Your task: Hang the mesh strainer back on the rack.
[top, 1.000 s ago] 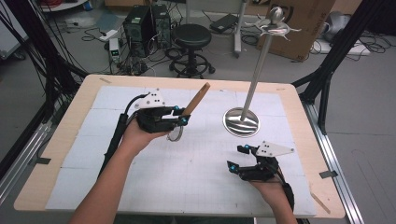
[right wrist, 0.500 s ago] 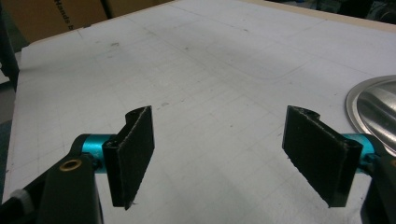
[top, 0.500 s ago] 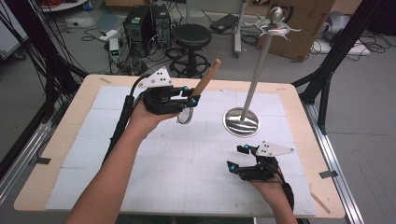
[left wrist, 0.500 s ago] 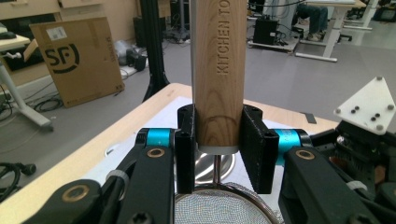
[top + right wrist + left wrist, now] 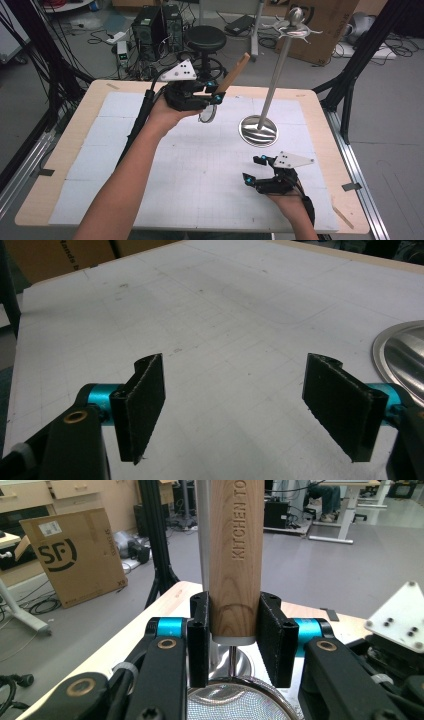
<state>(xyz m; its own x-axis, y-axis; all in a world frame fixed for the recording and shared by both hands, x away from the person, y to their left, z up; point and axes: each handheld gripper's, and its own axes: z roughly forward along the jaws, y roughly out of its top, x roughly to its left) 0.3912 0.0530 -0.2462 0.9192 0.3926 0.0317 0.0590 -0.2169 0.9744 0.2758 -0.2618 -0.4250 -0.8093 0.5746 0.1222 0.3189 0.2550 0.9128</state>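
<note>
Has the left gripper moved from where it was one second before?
Yes. The left gripper, holding the strainer, rose and went farther toward the stand.

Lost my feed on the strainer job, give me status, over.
Left gripper shut on strainer handle, held above table. Right gripper open, empty, low over table. Stand close beside strainer.

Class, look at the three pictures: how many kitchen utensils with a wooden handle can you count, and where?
1: a mesh strainer with a wooden handle, clamped in the left gripper above the table, left of the metal stand. None hangs on the stand.
</note>
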